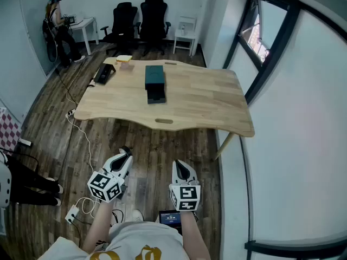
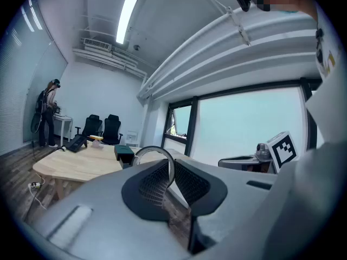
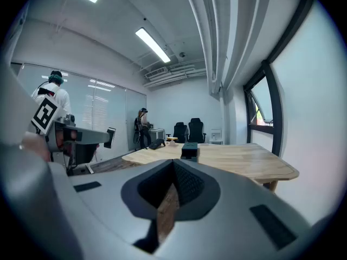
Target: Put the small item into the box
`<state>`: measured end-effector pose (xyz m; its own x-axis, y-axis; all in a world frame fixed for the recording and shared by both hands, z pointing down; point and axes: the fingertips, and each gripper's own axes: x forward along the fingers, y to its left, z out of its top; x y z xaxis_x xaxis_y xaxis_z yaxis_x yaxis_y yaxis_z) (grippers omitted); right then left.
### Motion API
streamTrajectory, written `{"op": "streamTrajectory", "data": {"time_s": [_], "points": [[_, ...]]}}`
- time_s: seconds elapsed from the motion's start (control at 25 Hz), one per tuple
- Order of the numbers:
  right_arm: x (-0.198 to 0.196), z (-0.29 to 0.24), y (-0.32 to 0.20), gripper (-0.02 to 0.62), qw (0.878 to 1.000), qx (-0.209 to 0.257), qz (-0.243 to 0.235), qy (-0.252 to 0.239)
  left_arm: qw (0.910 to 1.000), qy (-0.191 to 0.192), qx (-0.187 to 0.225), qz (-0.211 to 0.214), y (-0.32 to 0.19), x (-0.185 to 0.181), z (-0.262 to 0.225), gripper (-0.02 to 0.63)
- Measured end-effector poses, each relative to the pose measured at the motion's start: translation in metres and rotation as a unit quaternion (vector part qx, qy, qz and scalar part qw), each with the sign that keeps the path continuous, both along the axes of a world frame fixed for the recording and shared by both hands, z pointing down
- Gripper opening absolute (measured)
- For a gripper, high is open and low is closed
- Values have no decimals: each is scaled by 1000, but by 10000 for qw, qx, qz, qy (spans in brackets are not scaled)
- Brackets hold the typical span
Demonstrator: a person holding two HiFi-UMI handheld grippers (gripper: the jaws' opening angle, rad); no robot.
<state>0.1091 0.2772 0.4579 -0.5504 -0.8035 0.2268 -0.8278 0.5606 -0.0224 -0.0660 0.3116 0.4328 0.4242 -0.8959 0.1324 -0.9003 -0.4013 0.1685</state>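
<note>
Claw on the left (image 2: 167,169) is closed on a thin pale-grey ring (image 2: 152,147). The pads meet on the ring's right side. The hoop stands on edge above the tips, arching over toward 12 o'clock with its open face turned roughly to the left gripper view's camera. Being round, it shows no long axis. The right claw (image 3: 173,164) is closed too, with nothing between its pads.

In the head view both claws, left (image 1: 126,151) and right (image 1: 180,167), hang low over the floor (image 1: 162,145), well short of the surface (image 1: 206,99). At 12 o'clock from them, the box (image 1: 154,80) lies near the middle of that surface. It is dark teal and oblong, its long axis running 12 to 6 o'clock, and a darker tray-like part juts from its 6 o'clock end.

At 10 o'clock from the box, by the far corner, lie a black device (image 1: 103,73) and a small yellow-topped item (image 1: 124,60). The surface is pale wood with a wavy edge; the floor is dark planks, with a white cable (image 1: 81,131) trailing at 9 o'clock. Two black office chairs (image 1: 143,15) stand at the far wall, a person (image 1: 57,28) stands at 11 o'clock by a white desk (image 1: 84,25), and a dark-framed window (image 1: 260,34) fills the 2 o'clock side.
</note>
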Motion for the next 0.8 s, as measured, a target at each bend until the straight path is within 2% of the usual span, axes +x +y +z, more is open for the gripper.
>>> {"op": "streamTrajectory", "data": {"time_s": [0.44,0.68,0.8], "points": [[26,-2,3,3,10000,31,-26,25,9995,265,148,-109,-4,19,-8,35],[34,-6,-1,5,9996,108,-212,-125,9988,333,241,-251,-1,25,-14,35],[42,-5,-5,5,9997,112,-155,-118,9982,528,165,-211,-2,29,-13,35]]}}
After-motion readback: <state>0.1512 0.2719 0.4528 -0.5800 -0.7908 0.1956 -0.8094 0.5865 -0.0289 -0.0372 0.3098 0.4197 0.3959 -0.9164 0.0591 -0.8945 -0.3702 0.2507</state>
